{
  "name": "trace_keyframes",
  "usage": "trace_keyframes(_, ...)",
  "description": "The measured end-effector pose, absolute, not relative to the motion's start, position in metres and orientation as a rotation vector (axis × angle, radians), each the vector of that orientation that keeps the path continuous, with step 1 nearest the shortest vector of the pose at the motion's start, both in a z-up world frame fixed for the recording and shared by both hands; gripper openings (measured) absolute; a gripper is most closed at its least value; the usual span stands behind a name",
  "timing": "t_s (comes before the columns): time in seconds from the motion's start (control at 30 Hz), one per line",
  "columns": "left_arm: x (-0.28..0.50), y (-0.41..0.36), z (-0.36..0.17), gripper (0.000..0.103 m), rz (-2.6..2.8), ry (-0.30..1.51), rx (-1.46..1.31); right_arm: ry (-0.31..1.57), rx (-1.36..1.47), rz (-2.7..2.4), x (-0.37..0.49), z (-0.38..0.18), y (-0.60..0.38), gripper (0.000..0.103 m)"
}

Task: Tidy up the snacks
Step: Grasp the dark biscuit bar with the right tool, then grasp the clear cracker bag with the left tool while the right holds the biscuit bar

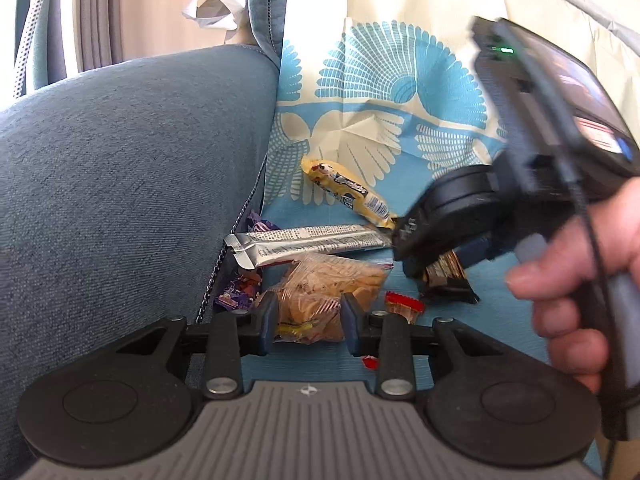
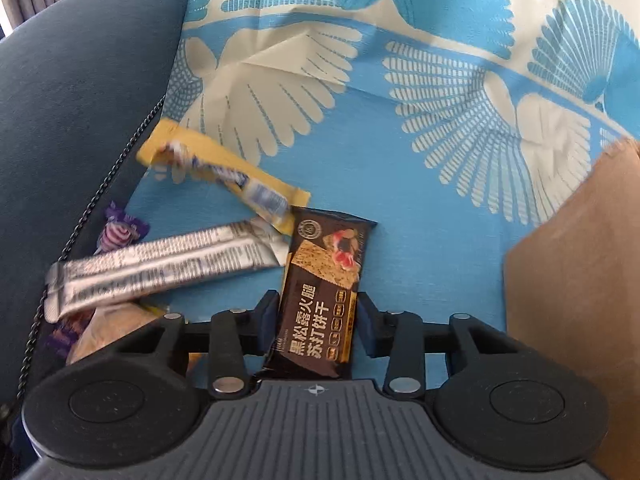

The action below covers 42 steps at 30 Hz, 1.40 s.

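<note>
My left gripper (image 1: 308, 320) is shut on a clear bag of crackers (image 1: 320, 284) that lies on the blue patterned cloth (image 1: 400, 92); both pads touch the bag's sides. My right gripper (image 2: 318, 320) is shut on a dark brown cracker packet (image 2: 324, 280) with gold lettering, gripped across its width near the lower half. The left wrist view shows that right gripper (image 1: 416, 264) at centre right, tilted steeply down over the same dark packet (image 1: 444, 276), with a person's hand (image 1: 572, 300) on its handle.
A yellow bar (image 2: 224, 176), a silver stick packet (image 2: 160, 268) and purple candies (image 2: 120, 236) lie by the blue sofa cushion (image 1: 120, 180). A small red candy (image 1: 402, 304) sits beside the left gripper. A brown paper bag (image 2: 572, 280) stands at the right.
</note>
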State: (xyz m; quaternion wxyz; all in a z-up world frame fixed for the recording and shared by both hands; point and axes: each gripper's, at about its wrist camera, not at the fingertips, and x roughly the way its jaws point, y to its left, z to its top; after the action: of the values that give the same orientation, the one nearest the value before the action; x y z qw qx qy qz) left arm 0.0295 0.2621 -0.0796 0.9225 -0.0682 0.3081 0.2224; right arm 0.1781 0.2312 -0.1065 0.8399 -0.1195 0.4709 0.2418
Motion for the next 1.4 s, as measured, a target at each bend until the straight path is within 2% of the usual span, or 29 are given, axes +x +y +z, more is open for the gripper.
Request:
trace_keyframes(0.3, 0.013, 0.260, -0.067, 0.035, 0.431, 0.587, -0.176, 0.959, -0.225, 0.540, 0.142, -0.064, 0.191, 0.041)
trace_keyframes(0.67, -0.016, 0.256, -0.047, 0.035, 0.375, 0.645, -0.250, 0.875, -0.195, 0.681, 0.032, -0.019, 0.119, 0.041)
trace_keyframes(0.9, -0.052, 0.252, -0.032, 0.035, 0.347, 0.700, -0.319, 0.827, -0.219, 0.773, -0.026, -0.024, 0.078, 0.041)
trace_keyframes(1.13, -0.068, 0.244, -0.032, 0.036, 0.347, 0.831, -0.392, 0.798, -0.258, 0.849, -0.073, -0.064, 0.056, 0.041)
trace_keyframes(1.4, -0.068, 0.231, -0.035, 0.036, 0.334, 0.895, -0.381, 0.801, -0.272, 0.820, -0.073, -0.093, 0.052, 0.041)
